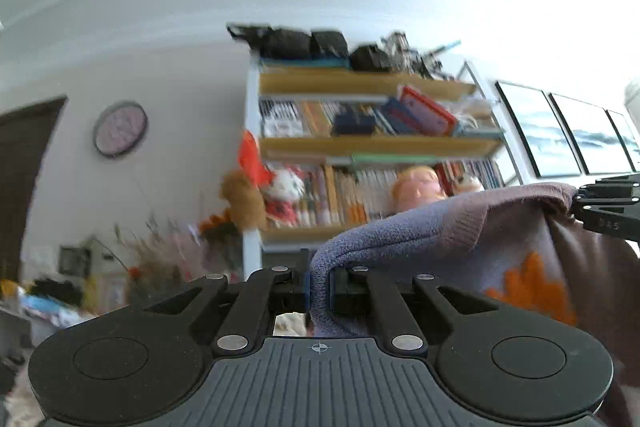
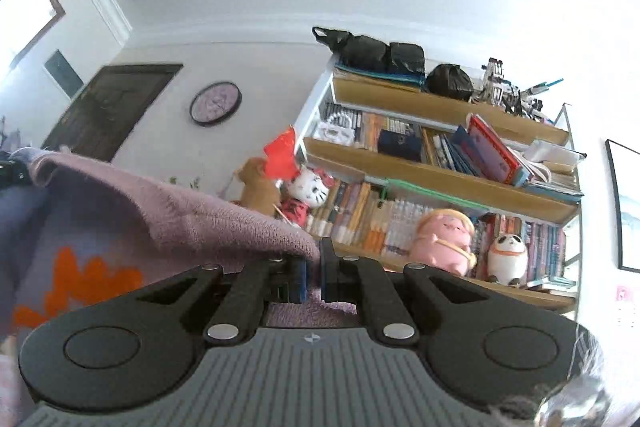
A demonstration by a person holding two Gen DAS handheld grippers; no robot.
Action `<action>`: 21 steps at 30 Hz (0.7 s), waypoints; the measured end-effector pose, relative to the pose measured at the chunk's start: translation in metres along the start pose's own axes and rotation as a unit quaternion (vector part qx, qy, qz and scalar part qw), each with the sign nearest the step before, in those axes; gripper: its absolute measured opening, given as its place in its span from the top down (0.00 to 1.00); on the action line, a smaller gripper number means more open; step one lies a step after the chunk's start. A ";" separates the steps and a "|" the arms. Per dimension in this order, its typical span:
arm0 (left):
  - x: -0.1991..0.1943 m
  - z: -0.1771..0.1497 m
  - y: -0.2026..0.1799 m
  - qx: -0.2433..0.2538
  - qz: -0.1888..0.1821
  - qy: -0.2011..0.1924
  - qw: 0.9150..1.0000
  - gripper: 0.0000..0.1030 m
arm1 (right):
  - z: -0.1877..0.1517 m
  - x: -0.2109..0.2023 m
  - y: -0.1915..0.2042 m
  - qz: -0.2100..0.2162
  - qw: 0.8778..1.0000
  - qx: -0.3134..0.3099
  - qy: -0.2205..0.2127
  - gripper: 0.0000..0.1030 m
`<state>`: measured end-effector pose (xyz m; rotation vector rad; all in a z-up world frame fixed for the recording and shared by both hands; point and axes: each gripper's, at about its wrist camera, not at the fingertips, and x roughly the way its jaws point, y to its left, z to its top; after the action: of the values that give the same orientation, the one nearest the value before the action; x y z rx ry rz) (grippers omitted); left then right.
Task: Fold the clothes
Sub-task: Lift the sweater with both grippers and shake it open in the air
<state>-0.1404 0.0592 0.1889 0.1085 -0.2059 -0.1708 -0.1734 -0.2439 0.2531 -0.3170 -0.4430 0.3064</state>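
A lilac knit sweater [image 1: 432, 227] with an orange pattern [image 1: 532, 287] hangs stretched in the air between both grippers. My left gripper [image 1: 319, 287] is shut on one top edge of it. My right gripper [image 2: 314, 275] is shut on the other top edge; the sweater [image 2: 168, 211] runs off to the left there, orange pattern [image 2: 80, 279] showing. The right gripper also shows at the right edge of the left wrist view [image 1: 600, 211], holding the cloth. Both cameras point upward at the room; the sweater's lower part is hidden.
A bookshelf [image 2: 440, 167] with books and plush toys stands ahead. A round wall clock [image 2: 215, 103] and a dark door [image 2: 108, 107] are to its left. Framed pictures [image 1: 560, 131] hang on the right. Clutter and dried flowers [image 1: 152, 255] sit low left.
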 end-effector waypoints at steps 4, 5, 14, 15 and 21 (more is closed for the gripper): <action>0.046 -0.019 0.001 -0.013 -0.032 0.051 0.998 0.92 | -0.053 0.034 -0.012 0.025 0.991 0.008 0.129 0.94; 0.069 -0.040 0.000 -0.013 -0.040 0.093 0.995 0.92 | -0.075 0.046 -0.013 0.035 0.984 0.014 0.172 0.94; 0.193 -0.163 -0.027 0.053 -0.051 0.278 0.958 0.91 | -0.292 0.134 0.028 0.076 0.907 -0.061 0.410 0.95; 0.204 -0.168 -0.026 0.045 -0.048 0.284 0.956 0.91 | -0.301 0.140 0.028 0.075 0.906 -0.064 0.412 0.95; 0.249 -0.186 -0.024 0.011 -0.020 0.301 0.953 0.87 | -0.327 0.182 0.028 0.047 0.908 -0.089 0.406 0.94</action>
<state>0.1358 0.0076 0.0529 0.1822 0.4043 -0.1683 0.1280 -0.2295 0.0294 -0.6099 0.3735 0.2017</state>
